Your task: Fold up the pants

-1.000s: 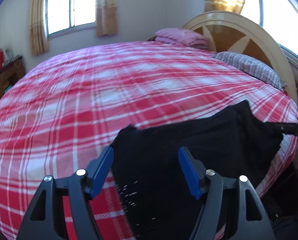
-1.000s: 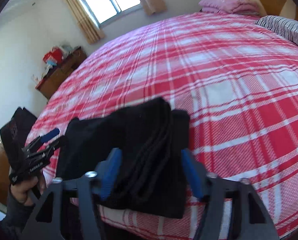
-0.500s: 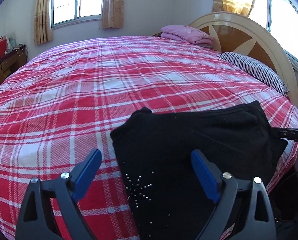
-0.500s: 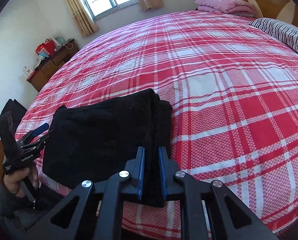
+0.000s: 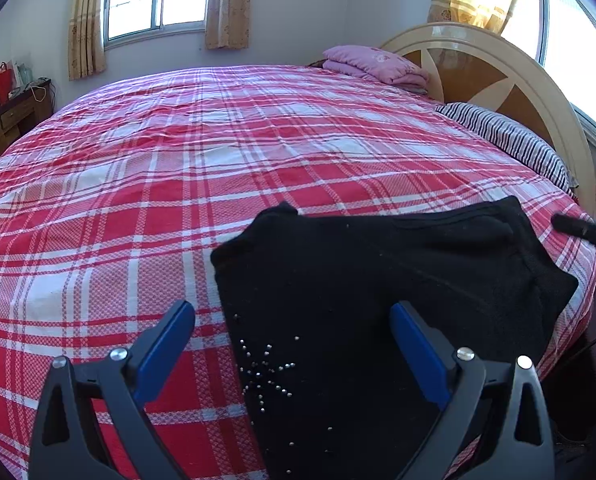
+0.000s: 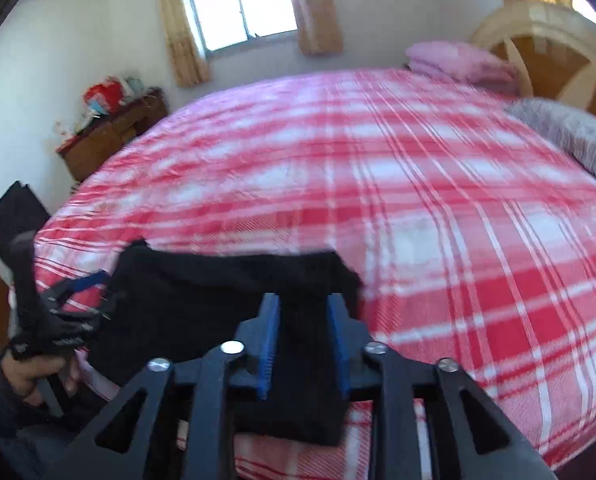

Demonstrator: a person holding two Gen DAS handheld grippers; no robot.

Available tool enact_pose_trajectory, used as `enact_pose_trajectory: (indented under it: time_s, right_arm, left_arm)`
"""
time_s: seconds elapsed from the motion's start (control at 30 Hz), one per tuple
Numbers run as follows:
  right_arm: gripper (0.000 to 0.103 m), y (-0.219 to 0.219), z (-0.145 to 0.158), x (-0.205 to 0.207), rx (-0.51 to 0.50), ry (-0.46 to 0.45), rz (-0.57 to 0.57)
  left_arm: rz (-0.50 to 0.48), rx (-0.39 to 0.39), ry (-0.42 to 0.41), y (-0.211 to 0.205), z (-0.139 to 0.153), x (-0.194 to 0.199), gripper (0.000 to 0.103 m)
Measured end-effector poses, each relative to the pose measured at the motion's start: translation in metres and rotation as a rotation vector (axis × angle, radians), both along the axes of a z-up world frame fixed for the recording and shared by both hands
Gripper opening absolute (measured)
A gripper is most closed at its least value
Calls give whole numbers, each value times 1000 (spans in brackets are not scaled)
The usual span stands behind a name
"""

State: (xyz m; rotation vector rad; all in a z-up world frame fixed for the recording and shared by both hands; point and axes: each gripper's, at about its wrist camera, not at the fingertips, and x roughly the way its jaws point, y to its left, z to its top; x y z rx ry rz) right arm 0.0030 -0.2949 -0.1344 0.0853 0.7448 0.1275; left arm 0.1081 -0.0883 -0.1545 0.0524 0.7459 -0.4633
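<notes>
Black pants (image 5: 378,292), folded into a thick pad with small metal studs, lie at the near edge of the red plaid bed (image 5: 218,160). My left gripper (image 5: 294,320) is open, its blue fingers spread wide above the pants' left part, holding nothing. In the right wrist view my right gripper (image 6: 303,308) is shut on the right end of the pants (image 6: 202,292), with black cloth pinched between the blue pads. The left gripper (image 6: 78,292) and the hand holding it show at the far left there. That view is blurred.
A curved wooden headboard (image 5: 498,76) stands at the right, with a striped pillow (image 5: 510,140) and a folded pink blanket (image 5: 374,64) by it. A wooden dresser (image 5: 6,120) stands by the wall at the left. Curtained windows lie behind.
My right gripper went from open around the pants' end to shut on it, then shifted with the cloth. My left gripper stayed open and drew back and up a little.
</notes>
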Motion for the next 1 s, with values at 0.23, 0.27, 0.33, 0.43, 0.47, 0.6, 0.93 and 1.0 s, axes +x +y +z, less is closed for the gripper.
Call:
enact_pose_trajectory:
  time_s: [0.23,0.27,0.33,0.43,0.47,0.6,0.93,1.0]
  right_arm:
    - [58,40,-28,43,-18,77,109]
    - [58,37,-36,49,-30,106,90]
    - [58,26,-49,56,-5,140,83]
    - [58,16,-44,52,35,136,94]
    - [58,15,-39,47,37,128,82]
    - [58,20,-31,20,4,121,130]
    - [58,15,-37,-13,-63,80,196]
    - [58,5,-31,-10,-24,78,160]
  left_arm:
    - [-32,15,3,-7,-2,-4,101]
    - [-35,16,4,-7,-3,-3,101]
    - [-42,14,10,-8,-4,-3,101]
    - [-43,15,21,-9,-6,-3,101]
    - [-43,17,23,-9,-5,-3,101]
    - [-44,27,13,-10,-3,-4,101]
    - [-53,22,23,-10,-5,-5,101]
    - [-58,10,26,-7,-5,-4,101]
